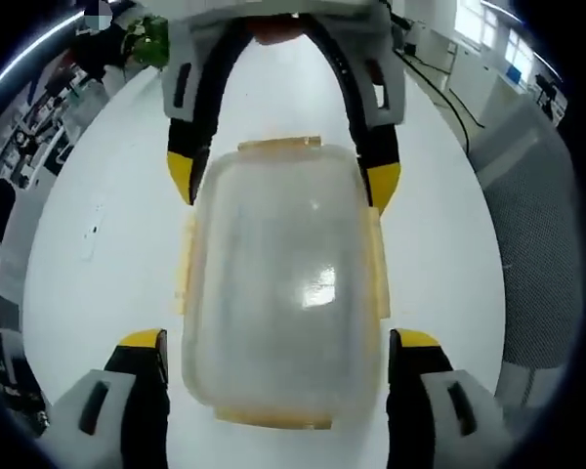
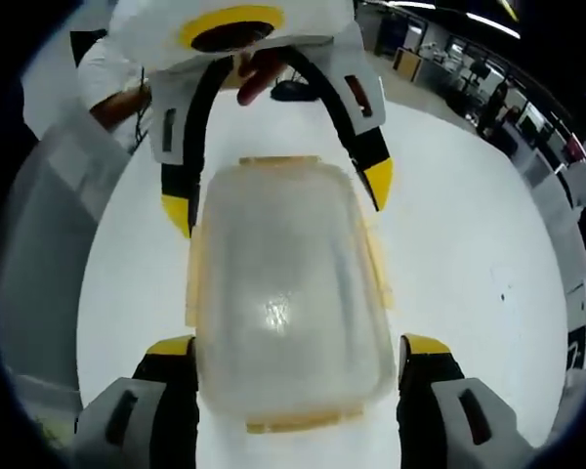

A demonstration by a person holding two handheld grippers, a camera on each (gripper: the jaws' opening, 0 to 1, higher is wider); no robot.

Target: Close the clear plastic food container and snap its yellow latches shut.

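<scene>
container [image 1: 283, 283]: clear, cloudy plastic, glossy with glare (lid too)
latches [image 1: 376, 269]: translucent yellow plastic
tabletop [image 1: 98, 254]: smooth white, faint sheen
claw tips [image 1: 142, 342]: yellow, matt

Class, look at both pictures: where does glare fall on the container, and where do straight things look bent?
Left gripper view: a bright glare patch sits on the container lid, right of centre; the white table edge curves from fisheye distortion. Right gripper view: a smaller, duller glint on the lid; the table rim bows, and the background desks are soft and stretched.

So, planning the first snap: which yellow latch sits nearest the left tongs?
The short-end latch at the left gripper view's bottom, alone between the left tongs.
</scene>
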